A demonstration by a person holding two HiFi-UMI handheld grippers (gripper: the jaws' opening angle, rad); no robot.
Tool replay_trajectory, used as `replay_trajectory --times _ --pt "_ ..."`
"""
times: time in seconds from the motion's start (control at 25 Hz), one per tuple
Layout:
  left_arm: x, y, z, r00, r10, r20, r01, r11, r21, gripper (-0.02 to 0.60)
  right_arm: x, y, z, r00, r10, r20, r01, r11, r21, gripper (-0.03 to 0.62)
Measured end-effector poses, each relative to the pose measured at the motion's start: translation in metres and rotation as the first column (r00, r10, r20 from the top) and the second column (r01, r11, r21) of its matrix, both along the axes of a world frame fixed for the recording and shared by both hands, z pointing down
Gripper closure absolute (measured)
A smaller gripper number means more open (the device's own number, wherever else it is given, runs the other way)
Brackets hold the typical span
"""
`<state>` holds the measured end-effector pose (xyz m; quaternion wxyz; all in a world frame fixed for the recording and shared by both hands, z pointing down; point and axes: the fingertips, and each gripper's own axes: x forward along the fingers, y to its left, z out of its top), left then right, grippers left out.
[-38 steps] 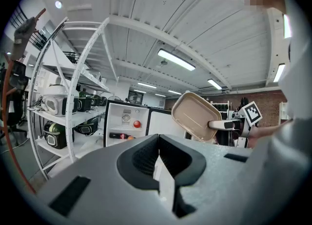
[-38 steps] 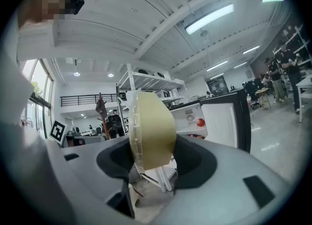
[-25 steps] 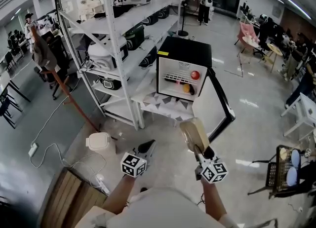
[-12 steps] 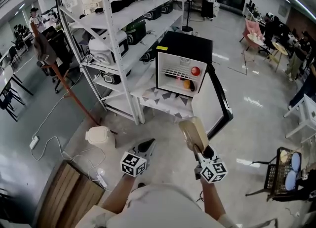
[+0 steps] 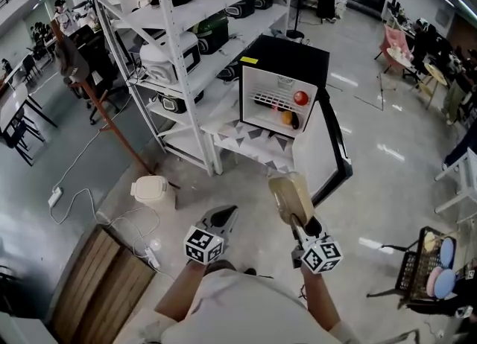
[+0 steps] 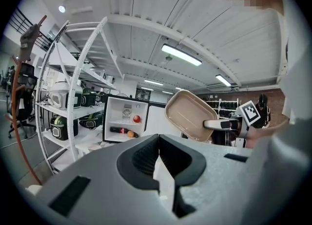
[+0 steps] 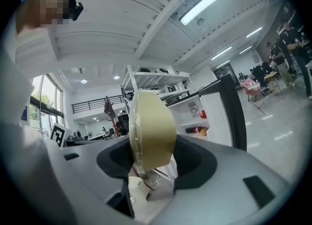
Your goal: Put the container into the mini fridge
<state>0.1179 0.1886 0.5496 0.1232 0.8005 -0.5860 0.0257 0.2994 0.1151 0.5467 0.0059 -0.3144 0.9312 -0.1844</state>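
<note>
The mini fridge [image 5: 285,61] stands ahead on a low patterned platform, its door [image 5: 333,155] swung open to the right. Inside it are a red ball, an orange fruit and a dark bottle. The beige container [image 5: 290,196] stands on edge in the air in front of me, with my right gripper [image 5: 297,220] shut on its near end. In the right gripper view the container [image 7: 151,131] fills the gap between the jaws, with the fridge [image 7: 194,117] beyond. My left gripper [image 5: 221,220] is shut and empty, level with the right one. The left gripper view shows the container [image 6: 191,119] and the fridge [image 6: 126,121].
A white shelf rack [image 5: 175,45] with kitchen appliances stands left of the fridge. A white lidded pot [image 5: 151,188] and cables lie on the floor at left, by a wooden panel [image 5: 97,290]. A black wire basket [image 5: 426,268] stands at right. People and chairs are far behind.
The head view has shifted a little toward the fridge, which now looks slightly nearer. Both grippers keep their places, and the container stays in the right one.
</note>
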Motion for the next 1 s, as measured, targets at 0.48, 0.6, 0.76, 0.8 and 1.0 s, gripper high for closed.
replay_trajectory --times 0.48,0.6,0.76,0.8,1.0 --pt "-0.017 -0.003 0.011 0.999 -0.045 -0.011 0.044 0.999 -0.014 0.577 -0.022 -0.012 0.017 0.999 -0.035 0.007 0.035 0.998 -0.046 0.364" --pt "-0.027 -0.014 0.012 0.999 -0.043 -0.019 0.043 0.999 -0.012 0.577 -0.031 -0.02 0.016 0.999 -0.034 -0.003 0.034 0.999 -0.042 0.364" --pt "-0.038 -0.035 0.012 0.999 -0.019 -0.03 0.019 1.0 -0.008 0.577 -0.042 -0.037 0.016 1.0 -0.01 -0.009 0.009 0.999 -0.045 0.364" --pt "-0.041 -0.041 0.012 0.999 -0.012 -0.033 0.012 1.0 -0.007 0.577 -0.046 -0.041 0.017 1.0 -0.001 -0.011 0.001 0.999 -0.048 0.364" --pt "-0.066 -0.076 0.014 0.999 0.026 -0.037 -0.026 1.0 -0.004 0.577 -0.068 -0.07 0.019 0.999 0.04 -0.022 -0.041 0.998 -0.05 0.364"
